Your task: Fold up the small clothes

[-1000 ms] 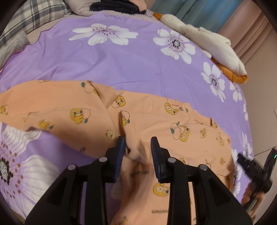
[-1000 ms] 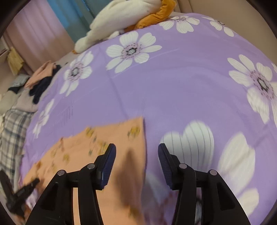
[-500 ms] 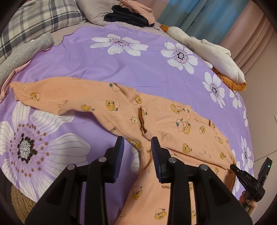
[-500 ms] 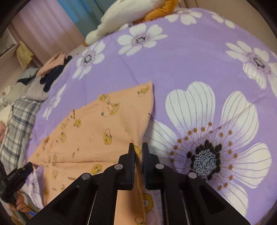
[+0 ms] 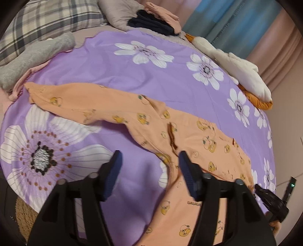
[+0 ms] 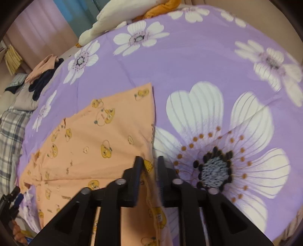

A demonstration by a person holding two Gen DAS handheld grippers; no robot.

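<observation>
An orange baby garment [image 5: 189,136] printed with yellow ducks lies spread flat on the purple flowered sheet [image 5: 132,75], one long sleeve stretched out to the left. My left gripper [image 5: 149,157] hovers just over its lower edge; its jaws are opening wide, and the cloth lies under them untouched by either pad. In the right wrist view the garment [image 6: 94,143] fills the left half. My right gripper [image 6: 150,160] sits at its right-hand edge. Its jaws are opening by a narrow gap, and the cloth's edge runs loosely between them.
A grey cloth [image 5: 37,54] and a plaid pillow [image 5: 47,17] lie at the far left. A pile of dark and pink clothes [image 5: 155,20] sits at the back. A white plush goose [image 5: 240,70] lies along the far right edge of the bed.
The left jaws have spread wide and let go of the garment, which now lies flatter with its sleeve stretched left. The right jaws closed on the garment's edge, then parted slightly.
</observation>
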